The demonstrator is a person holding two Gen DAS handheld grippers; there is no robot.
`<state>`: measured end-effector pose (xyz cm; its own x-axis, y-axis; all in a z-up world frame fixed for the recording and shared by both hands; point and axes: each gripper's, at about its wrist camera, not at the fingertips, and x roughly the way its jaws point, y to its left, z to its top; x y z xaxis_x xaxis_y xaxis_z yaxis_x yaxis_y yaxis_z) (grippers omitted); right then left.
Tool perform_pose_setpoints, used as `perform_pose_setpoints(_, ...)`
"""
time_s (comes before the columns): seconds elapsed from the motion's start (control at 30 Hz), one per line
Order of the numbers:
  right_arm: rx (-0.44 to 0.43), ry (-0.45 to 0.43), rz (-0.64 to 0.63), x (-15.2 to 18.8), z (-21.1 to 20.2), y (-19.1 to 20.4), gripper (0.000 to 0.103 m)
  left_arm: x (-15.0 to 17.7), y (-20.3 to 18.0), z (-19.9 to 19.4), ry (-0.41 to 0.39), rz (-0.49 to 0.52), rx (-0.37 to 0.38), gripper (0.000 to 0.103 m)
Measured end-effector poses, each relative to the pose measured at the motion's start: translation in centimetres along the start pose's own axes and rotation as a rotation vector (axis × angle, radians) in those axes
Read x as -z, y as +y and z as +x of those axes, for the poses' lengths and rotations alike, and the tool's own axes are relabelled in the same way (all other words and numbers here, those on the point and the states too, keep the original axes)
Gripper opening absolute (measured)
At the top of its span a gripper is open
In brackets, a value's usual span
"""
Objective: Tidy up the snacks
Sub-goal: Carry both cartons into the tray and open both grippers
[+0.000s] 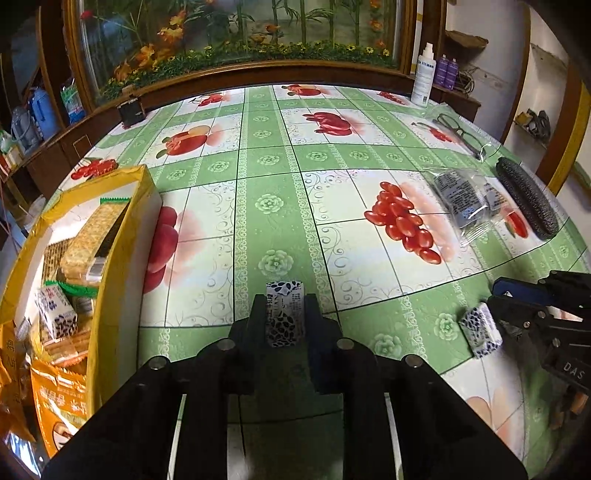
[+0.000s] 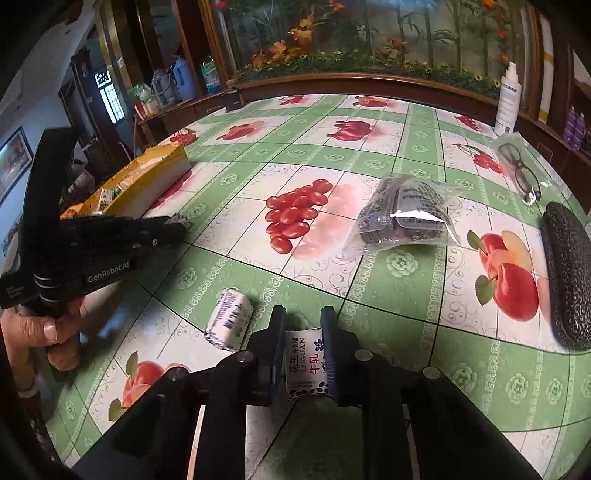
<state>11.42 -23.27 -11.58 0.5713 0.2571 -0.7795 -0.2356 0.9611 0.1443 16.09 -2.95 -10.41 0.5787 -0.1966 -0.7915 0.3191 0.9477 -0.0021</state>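
The left gripper [image 1: 284, 317] holds a small candy [image 1: 284, 314] tight between its jaws, up above the table [image 1: 273, 155]. The yellow box [image 1: 122, 236] sits near on its left, so the candy likely goes in there with the other snacks. The right gripper [image 2: 304, 354] pinches a second candy [image 2: 306, 363]. A third candy [image 2: 229, 319] lies on the table beside it

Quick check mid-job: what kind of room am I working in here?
Most likely a home dining or living room. A fruit-print vinyl tablecloth covers the table, a wood-framed bamboo-and-flower panel backs it, and eyeglasses with their case lie nearby.
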Motion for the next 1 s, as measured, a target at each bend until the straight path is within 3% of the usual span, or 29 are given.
perform_pose_setpoints(0.2,-0.062,-0.053,0.082,0.4,-2.0,-0.9,0.020,0.6,1.1,-2.6,-0.044,-0.048,0.050,0.016)
perform_pose_setpoints(0.37,-0.107,-0.090,0.111,0.2,-3.4,-0.6,0.020,1.2,1.6,-5.2,-0.077,-0.072,0.050,0.016)
perform_pose_setpoints(0.67,-0.213,-0.118,0.087,-0.6,-4.3,3.0,0.020,2.7,2.9,-8.9,-0.126,-0.074,-0.079,0.017)
perform_pose_setpoints(1.0,-0.371,-0.097,0.062,-1.8,-2.6,8.4,0.019,4.8,6.4,-10.9,-0.144,-0.150,-0.138,0.017)
